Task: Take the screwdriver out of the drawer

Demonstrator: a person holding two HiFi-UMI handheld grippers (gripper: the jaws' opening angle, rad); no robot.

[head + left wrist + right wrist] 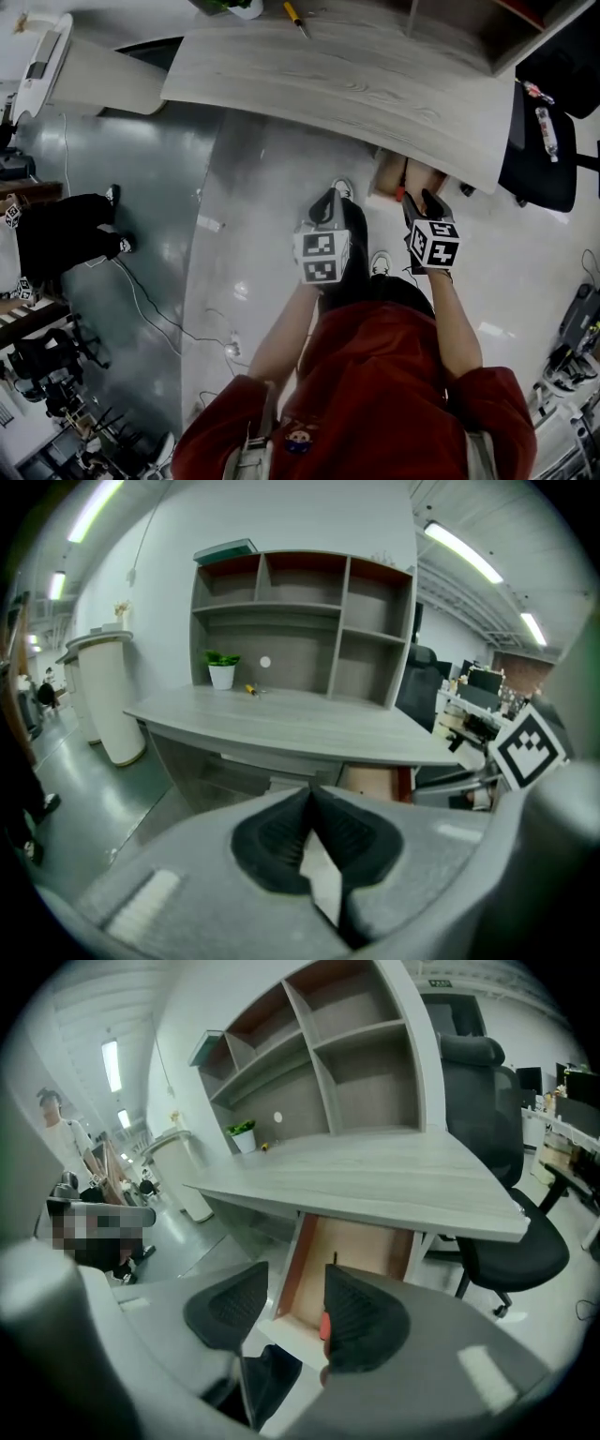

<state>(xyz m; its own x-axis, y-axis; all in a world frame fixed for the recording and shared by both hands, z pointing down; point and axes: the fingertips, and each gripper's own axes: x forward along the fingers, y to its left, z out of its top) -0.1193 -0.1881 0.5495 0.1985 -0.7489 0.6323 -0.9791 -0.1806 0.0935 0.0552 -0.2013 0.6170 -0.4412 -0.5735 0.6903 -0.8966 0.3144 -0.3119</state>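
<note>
- Left tool (311, 794): jaws together, nothing between them.
- Right tool (291, 1302): jaws apart, at one open drawer (367, 1244).
- One red-handled screwdriver (325, 1324) lies in the drawer.

Open drawer (354, 1247) reachable from above at front; desk top (375, 1183) overhangs its rear

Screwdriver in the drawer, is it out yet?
Not yet. Done: the drawer under the desk is pulled open. In hand: the right tool is at the drawer with its jaws apart, and the red-handled screwdriver lies inside, not gripped. The left tool is shut and empty. Left to do: close on the screwdriver and lift it out.
</note>
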